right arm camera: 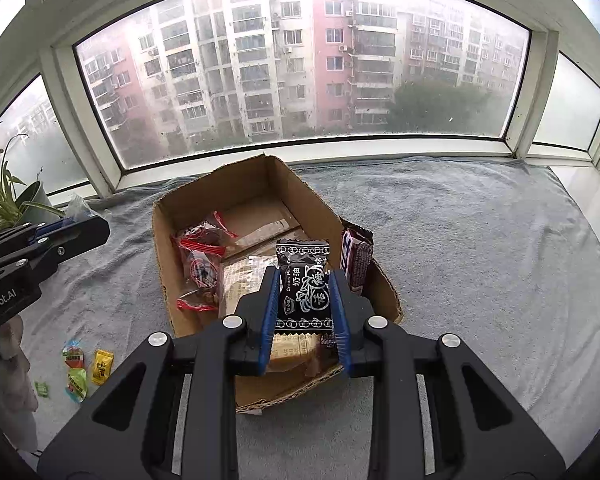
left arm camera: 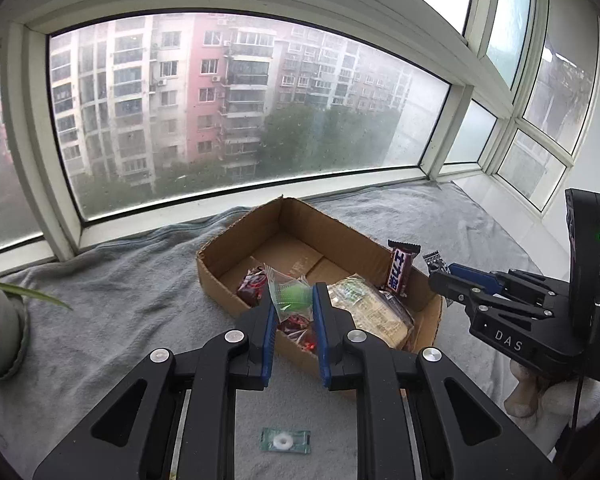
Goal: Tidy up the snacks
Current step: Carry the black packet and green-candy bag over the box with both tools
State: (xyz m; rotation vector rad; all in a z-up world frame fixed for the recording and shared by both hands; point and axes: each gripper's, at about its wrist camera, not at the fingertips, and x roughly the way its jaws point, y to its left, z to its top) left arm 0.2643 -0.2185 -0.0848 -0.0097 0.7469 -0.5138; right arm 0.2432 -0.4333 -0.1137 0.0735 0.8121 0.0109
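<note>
Taking the open brown cardboard box (right arm camera: pixel 236 200) as my landmark: nearest me in the left wrist view, a small flat green wrapper with a white ring sweet (left arm camera: pixel 286 440) lies on the grey towel (left arm camera: pixel 120 280), well in front of the box's near wall. My left gripper (left arm camera: pixel 293 300) is clamped on a clear crinkly packet with a green sweet inside (left arm camera: pixel 290 294), held upright between the blue pads just above the box's near edge. My right gripper (right arm camera: pixel 305 300) pinches a black candy packet with white lettering (right arm camera: pixel 303 284), upright over the box's near end. Seen from the left wrist, the right gripper (left arm camera: pixel 444 278) reaches in level from the box's right side, with the person's hand (left arm camera: pixel 528 388) underneath it. Inside the box lie red-trimmed clear packets (right arm camera: pixel 198 264) by the left wall and a pale printed cracker pack (left arm camera: pixel 370 306) toward the near right corner; a brown chocolate bar (left arm camera: pixel 400 270) leans on the right wall. Left of the box, on the towel, sit small green and yellow sweets (right arm camera: pixel 86 364). Farther left stands a potted green plant (right arm camera: pixel 4 196), and the window (right arm camera: pixel 300 60) runs beyond the box.
</note>
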